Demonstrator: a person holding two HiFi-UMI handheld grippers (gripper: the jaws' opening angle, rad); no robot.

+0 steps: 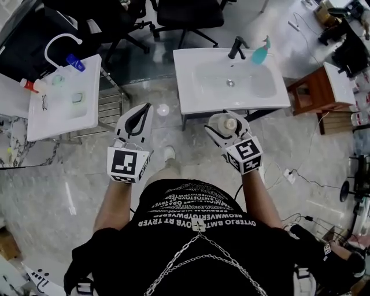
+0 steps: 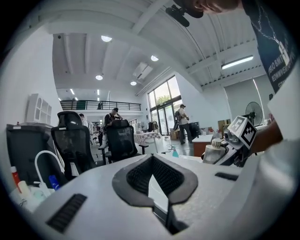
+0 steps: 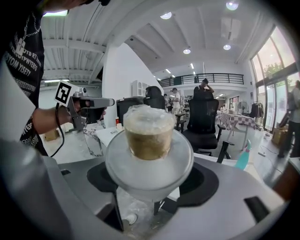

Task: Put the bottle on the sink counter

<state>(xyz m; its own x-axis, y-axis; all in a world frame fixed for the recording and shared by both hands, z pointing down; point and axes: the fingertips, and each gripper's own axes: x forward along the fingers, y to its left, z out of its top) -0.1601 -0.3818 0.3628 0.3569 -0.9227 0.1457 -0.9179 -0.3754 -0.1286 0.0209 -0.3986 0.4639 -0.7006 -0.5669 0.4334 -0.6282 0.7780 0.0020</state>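
Note:
A frosted clear bottle (image 1: pixel 225 124) with a yellowish cap sits between the jaws of my right gripper (image 1: pixel 222 121), which is shut on its body. Seen from the right gripper view, the bottle (image 3: pixel 149 140) fills the middle, cap pointing away from the right gripper (image 3: pixel 150 180). I hold it above the floor, just in front of the white sink counter (image 1: pixel 191 95). My left gripper (image 1: pixel 145 110) hangs to the left over the floor, shut, with nothing in it. In its own view the left gripper (image 2: pixel 151 161) shows black pads meeting at the tip.
The sink counter carries a black faucet (image 1: pixel 237 47) and a teal spray bottle (image 1: pixel 260 53) at its back edge. A second white sink (image 1: pixel 40 124) with several small bottles stands at the left. Office chairs (image 1: pixel 188 14) are behind, and a wooden side table (image 1: pixel 312 92) is on the right.

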